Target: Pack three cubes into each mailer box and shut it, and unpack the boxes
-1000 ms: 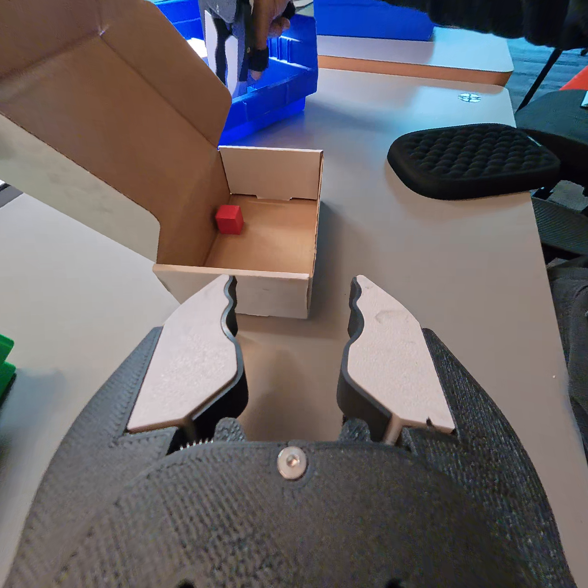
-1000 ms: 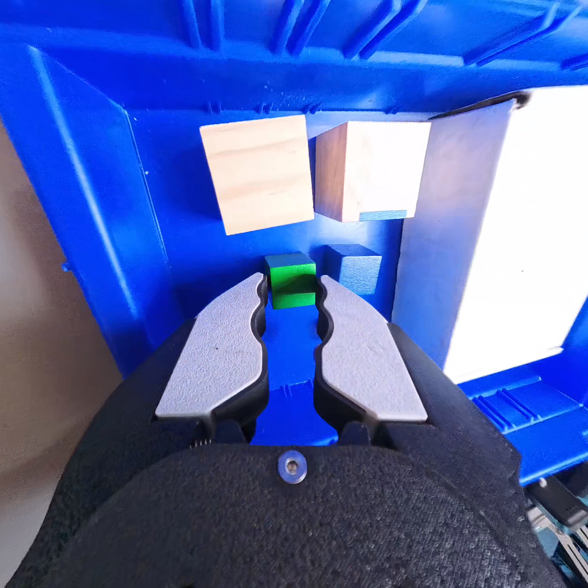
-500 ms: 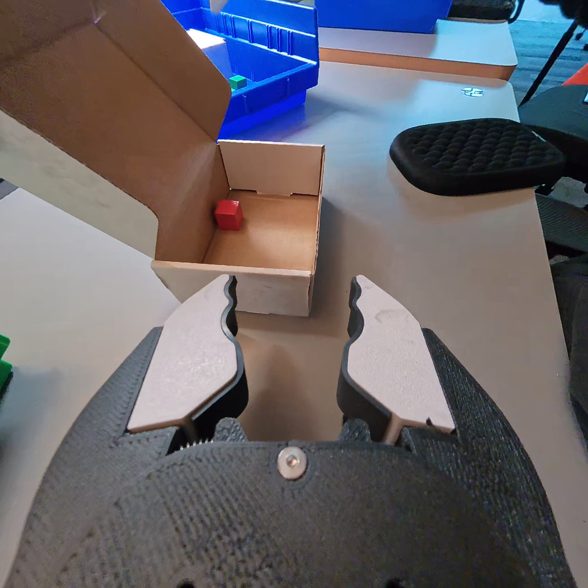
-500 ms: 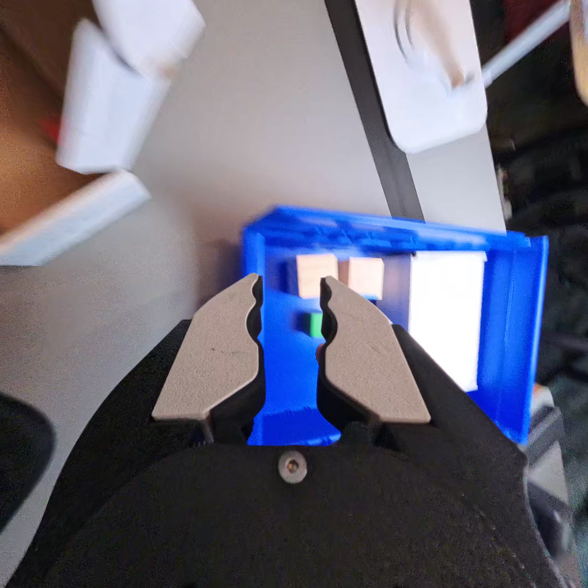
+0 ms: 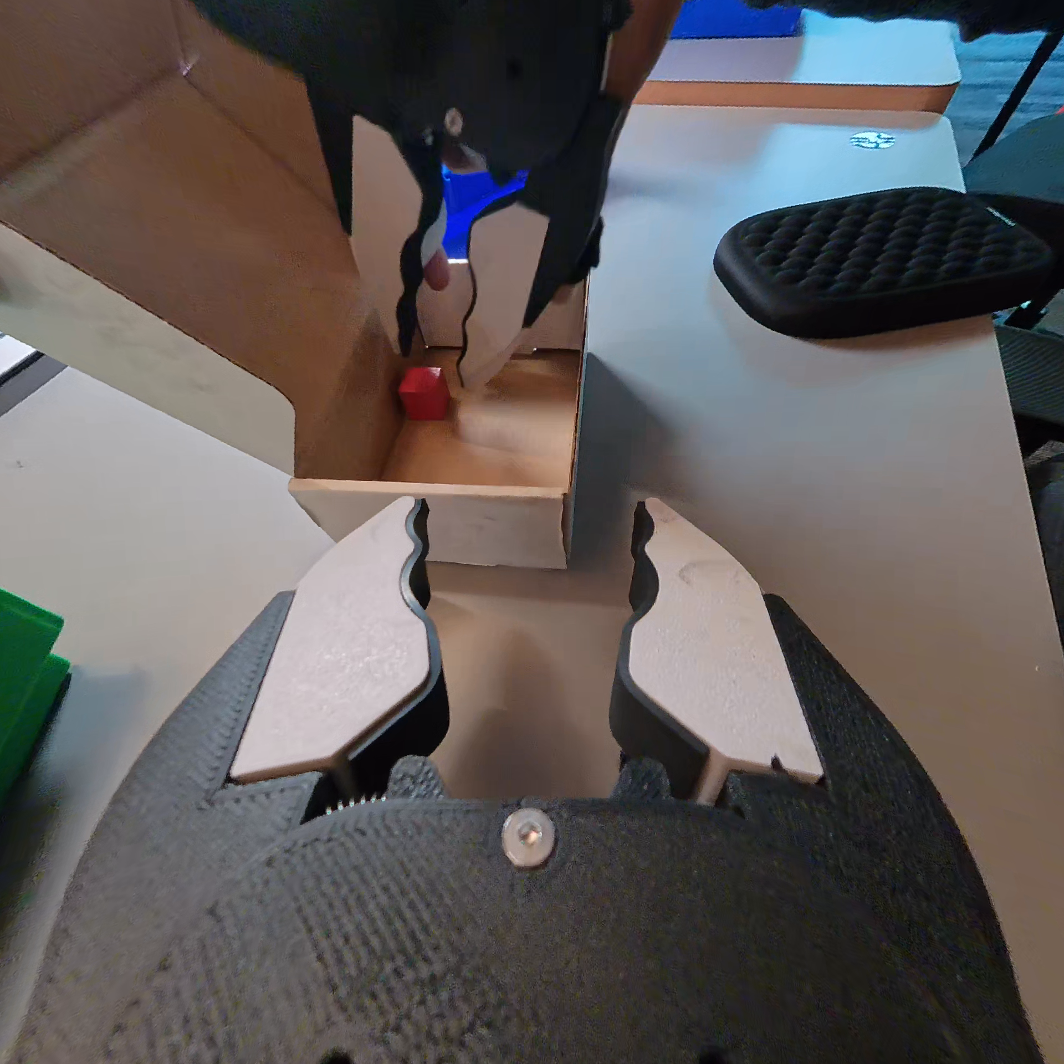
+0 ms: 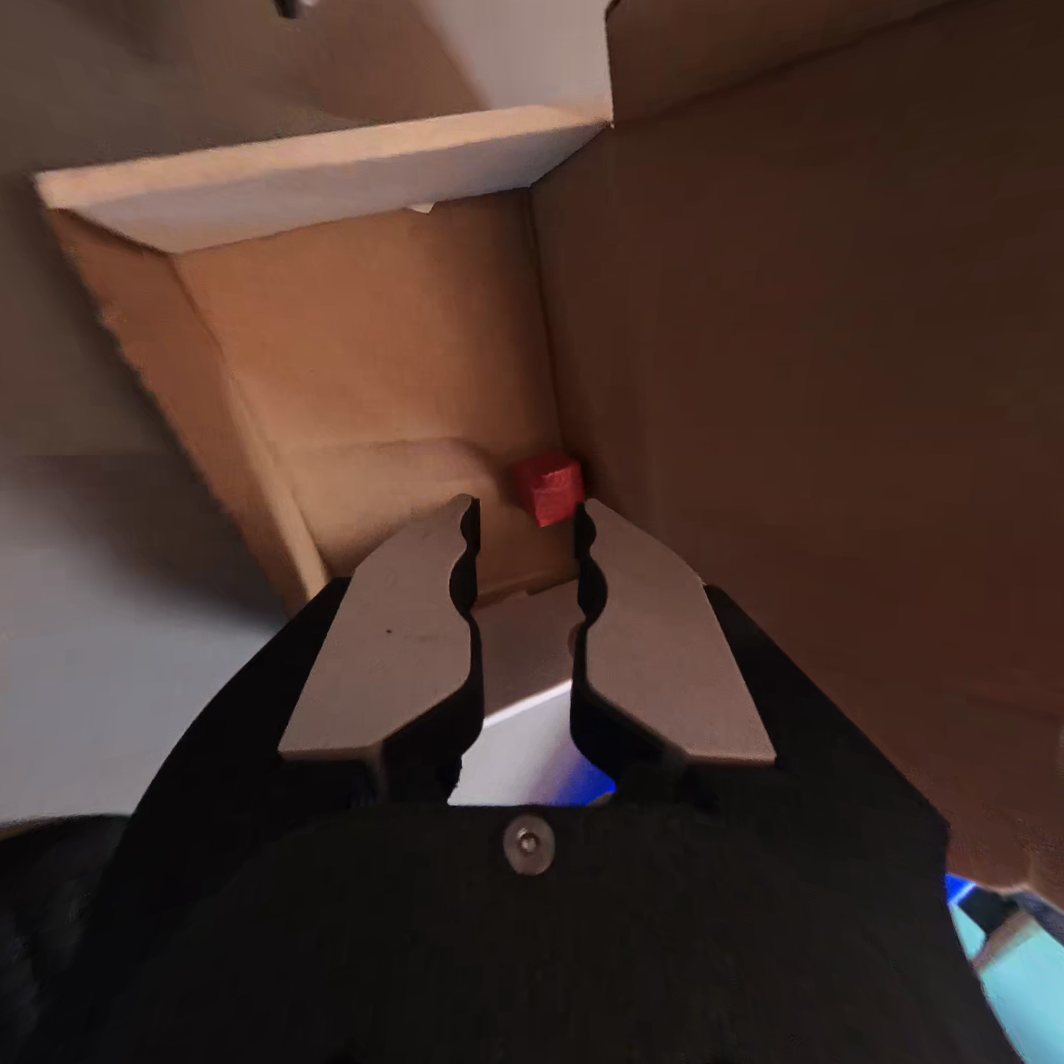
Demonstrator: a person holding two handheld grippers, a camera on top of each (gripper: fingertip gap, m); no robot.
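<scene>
Inside the open mailer box (image 6: 368,368), the right tool (image 6: 527,506) hangs empty, fingers slightly apart, red cube (image 6: 550,486) just ahead; the left tool (image 5: 529,518) waits outside, spread wide.

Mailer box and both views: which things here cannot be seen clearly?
- Left view: right gripper hides the box back wall and the blue bin behind.
- Right view: motion blur; box floor beside the red cube is unclear.
- Left view: green object cut by the edge.
</scene>
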